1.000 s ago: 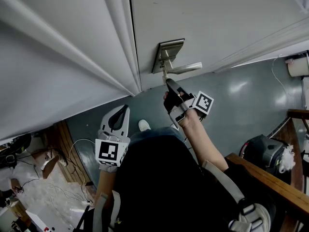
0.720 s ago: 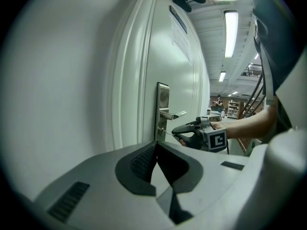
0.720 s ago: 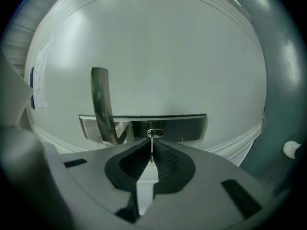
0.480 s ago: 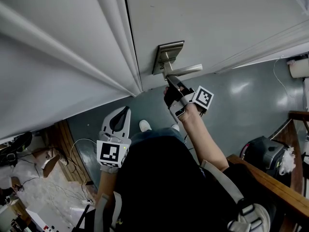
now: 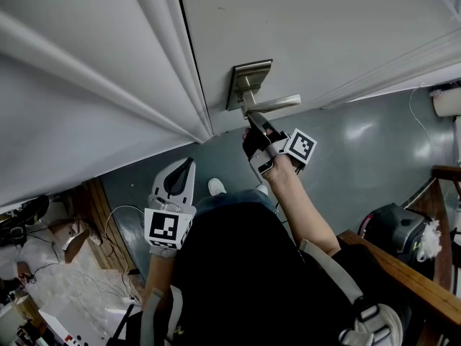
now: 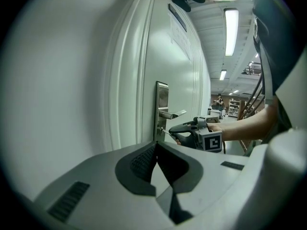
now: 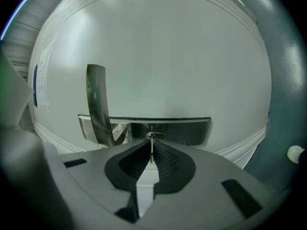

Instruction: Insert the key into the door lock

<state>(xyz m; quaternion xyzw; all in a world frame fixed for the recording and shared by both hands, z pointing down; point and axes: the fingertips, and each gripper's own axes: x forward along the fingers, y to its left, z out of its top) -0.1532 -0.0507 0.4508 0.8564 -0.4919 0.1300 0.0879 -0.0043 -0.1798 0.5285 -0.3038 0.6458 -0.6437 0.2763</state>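
Observation:
The white door carries a metal lock plate with a lever handle. My right gripper is shut on a small metal key. Its tip sits at the keyhole in the plate, just below the handle. From the left gripper view, the key touches the plate ahead of the right gripper. My left gripper hangs lower left, away from the door, shut with nothing in it.
The door frame moulding runs left of the lock. A wooden rail and a dark bag stand at the right. Cables and clutter lie at the lower left. A shoe shows on the grey floor.
My right gripper has moved up toward the lock plate, bringing the key from just short of it to the keyhole under the handle. The left gripper has stayed put.

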